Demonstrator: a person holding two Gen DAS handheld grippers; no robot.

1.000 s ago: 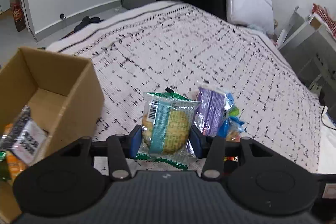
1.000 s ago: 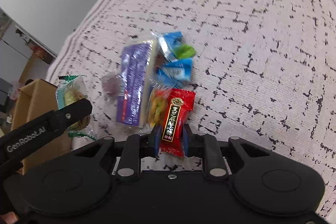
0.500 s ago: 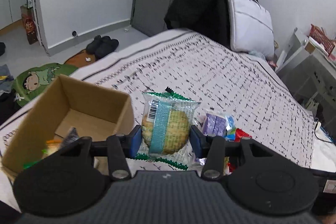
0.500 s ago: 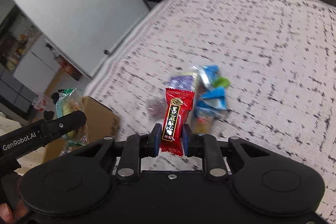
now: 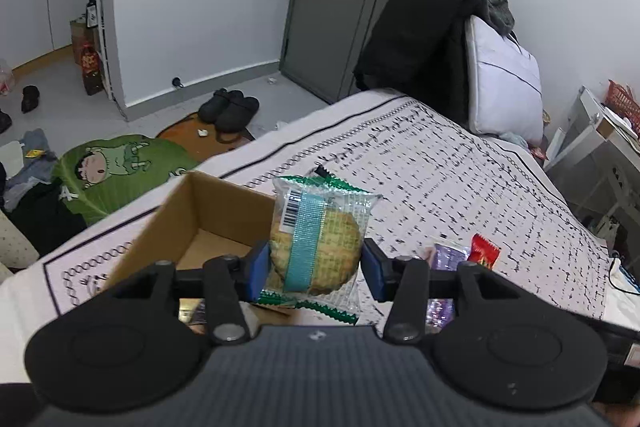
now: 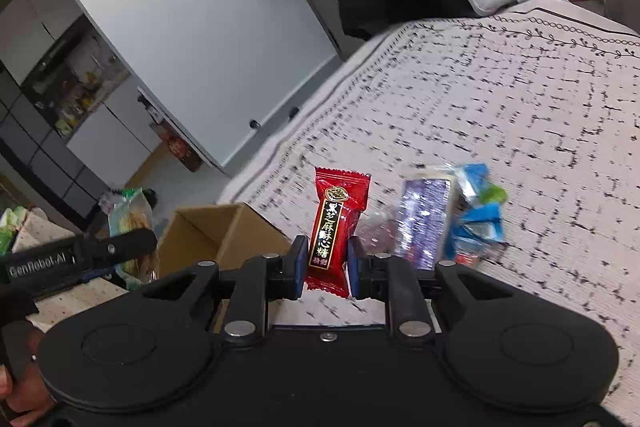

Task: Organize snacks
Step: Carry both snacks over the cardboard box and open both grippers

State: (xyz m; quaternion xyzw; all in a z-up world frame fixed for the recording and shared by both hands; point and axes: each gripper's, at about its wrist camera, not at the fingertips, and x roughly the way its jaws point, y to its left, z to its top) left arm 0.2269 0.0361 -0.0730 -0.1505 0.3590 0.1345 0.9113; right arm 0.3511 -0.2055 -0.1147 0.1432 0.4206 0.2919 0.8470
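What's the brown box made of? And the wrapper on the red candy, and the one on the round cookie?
The cardboard box looks like plain matte corrugated cardboard: brown, with stiff folded walls. The red candy wrapper seems glossy plastic film or foil, with crimped zigzag ends. The cookie packet is clear shiny plastic; you can see the biscuit through it.

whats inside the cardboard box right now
In the left wrist view, the cardboard box shows bare floor at the back; the left gripper and its cookie packet cover the front.
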